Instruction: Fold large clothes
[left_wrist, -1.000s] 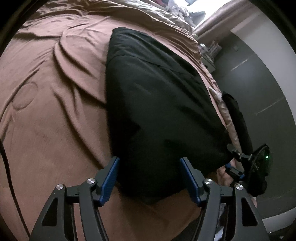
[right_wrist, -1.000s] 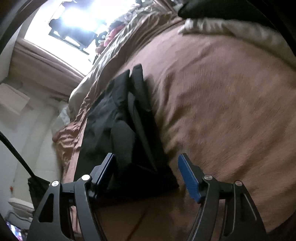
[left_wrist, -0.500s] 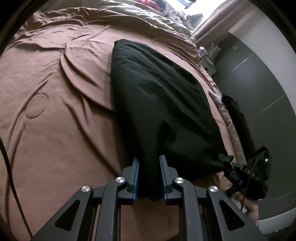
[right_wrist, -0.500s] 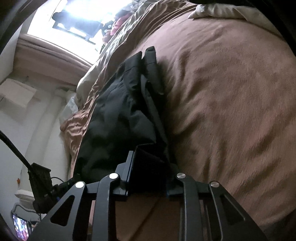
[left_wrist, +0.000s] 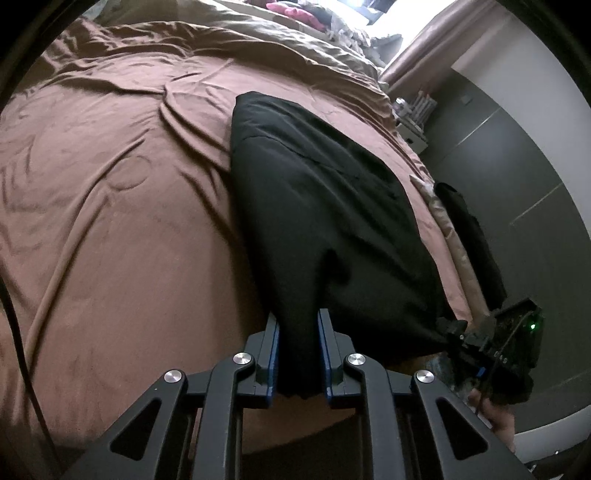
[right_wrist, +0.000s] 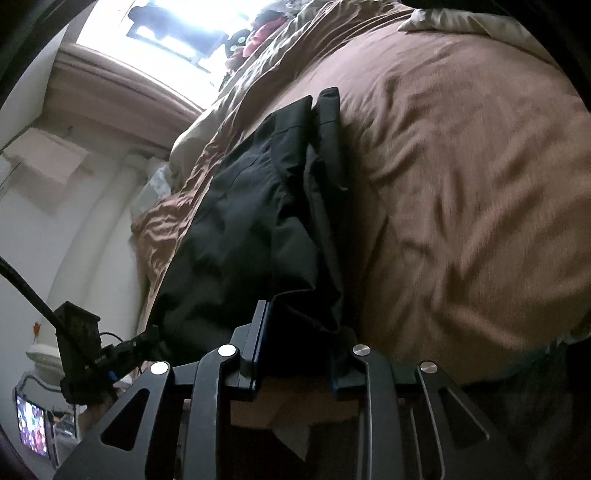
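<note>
A large black garment (left_wrist: 317, 206) lies lengthwise on the brown bedcover (left_wrist: 110, 206). My left gripper (left_wrist: 298, 325) is shut on its near left corner, and the cloth bunches up between the blue pads. In the right wrist view the same black garment (right_wrist: 255, 221) shows folded layers, and my right gripper (right_wrist: 295, 332) is shut on its other near corner. The near hem hangs lifted between the two grippers. The right gripper (left_wrist: 458, 332) also shows at the lower right of the left wrist view, clamped on the cloth. The left gripper (right_wrist: 147, 338) appears at the lower left of the right wrist view.
A tan blanket (left_wrist: 258, 40) and a heap of clothes (left_wrist: 295, 13) lie at the far end of the bed under a bright window (right_wrist: 155, 22). A second dark garment (left_wrist: 469, 236) hangs over the bed's right edge beside a grey wall (left_wrist: 517, 155). A cable (left_wrist: 26, 354) trails at left.
Both grippers went from wide open around the garment's near corners to shut on them. Both have since pulled back and the near hem has risen off the bedcover.
</note>
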